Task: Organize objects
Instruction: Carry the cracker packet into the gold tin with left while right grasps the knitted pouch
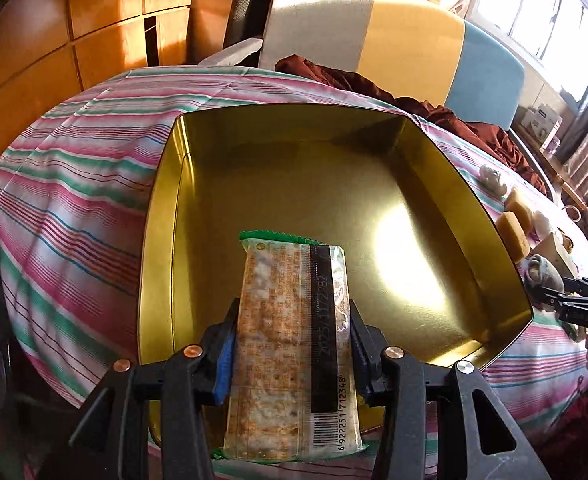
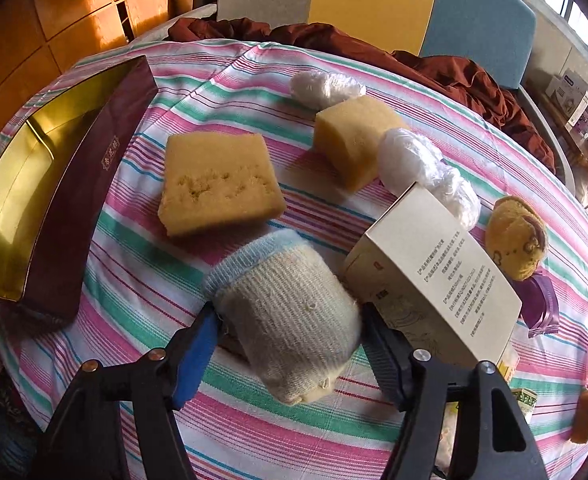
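Observation:
My left gripper [image 1: 291, 316] is shut on a cracker packet [image 1: 289, 344] with a green end and a barcode, held over the near edge of a gold-lined tin box [image 1: 197, 184] that has nothing else inside. The box also shows at the left of the right wrist view [image 2: 73, 208], with dark red outer walls. My right gripper [image 2: 289, 320] is shut on a rolled cream sock with a blue cuff [image 2: 289, 320], which is on or just above the striped cloth [image 2: 133, 280]. The right gripper and sock also show at the right edge of the left wrist view [image 1: 550, 292].
On the cloth lie two yellow sponges [image 2: 217, 184] [image 2: 354, 136], two white plastic bundles [image 2: 326, 88] [image 2: 426, 164], a white carton [image 2: 434, 276], a yellow plush toy [image 2: 516, 240], a purple packet [image 2: 540, 300] and small items at the right edge. A dark red cloth [image 2: 434, 68] lies behind, with chairs beyond.

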Demonstrator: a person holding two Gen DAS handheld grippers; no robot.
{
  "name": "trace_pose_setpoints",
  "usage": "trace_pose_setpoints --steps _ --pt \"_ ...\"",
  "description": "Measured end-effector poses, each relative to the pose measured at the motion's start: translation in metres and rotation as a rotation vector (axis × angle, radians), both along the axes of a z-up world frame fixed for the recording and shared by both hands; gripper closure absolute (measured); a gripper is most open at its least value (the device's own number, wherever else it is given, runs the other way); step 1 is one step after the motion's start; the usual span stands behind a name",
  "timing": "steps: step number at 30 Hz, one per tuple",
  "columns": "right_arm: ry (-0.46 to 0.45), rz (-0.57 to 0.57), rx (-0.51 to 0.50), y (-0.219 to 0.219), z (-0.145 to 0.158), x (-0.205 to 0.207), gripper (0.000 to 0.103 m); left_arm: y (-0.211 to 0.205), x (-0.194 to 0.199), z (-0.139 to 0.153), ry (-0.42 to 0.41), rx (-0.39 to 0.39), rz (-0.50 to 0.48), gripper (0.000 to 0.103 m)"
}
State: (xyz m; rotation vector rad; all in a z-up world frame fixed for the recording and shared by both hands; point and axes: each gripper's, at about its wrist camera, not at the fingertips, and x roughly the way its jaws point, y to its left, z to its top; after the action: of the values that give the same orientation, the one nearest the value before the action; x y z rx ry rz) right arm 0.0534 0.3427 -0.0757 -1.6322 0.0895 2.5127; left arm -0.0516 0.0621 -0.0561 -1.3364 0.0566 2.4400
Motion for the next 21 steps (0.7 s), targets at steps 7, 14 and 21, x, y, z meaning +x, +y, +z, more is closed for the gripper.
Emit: trace_pose_setpoints --steps 7,14,21 --pt "-0.004 0.001 0.013 -0.001 -0.001 -0.001 0.033 -0.003 -0.007 -0.008 -0.017 -0.009 0.031 0.056" --pt "-0.028 -0.006 0.037 -0.001 -0.005 -0.003 0.041 -0.008 -0.007 -0.013 -0.014 -0.015 0.038 0.056" --pt "-0.028 -0.013 0.026 0.003 -0.002 -0.003 0.04 -0.005 -0.007 -0.016 0.014 -0.049 0.026 0.055"
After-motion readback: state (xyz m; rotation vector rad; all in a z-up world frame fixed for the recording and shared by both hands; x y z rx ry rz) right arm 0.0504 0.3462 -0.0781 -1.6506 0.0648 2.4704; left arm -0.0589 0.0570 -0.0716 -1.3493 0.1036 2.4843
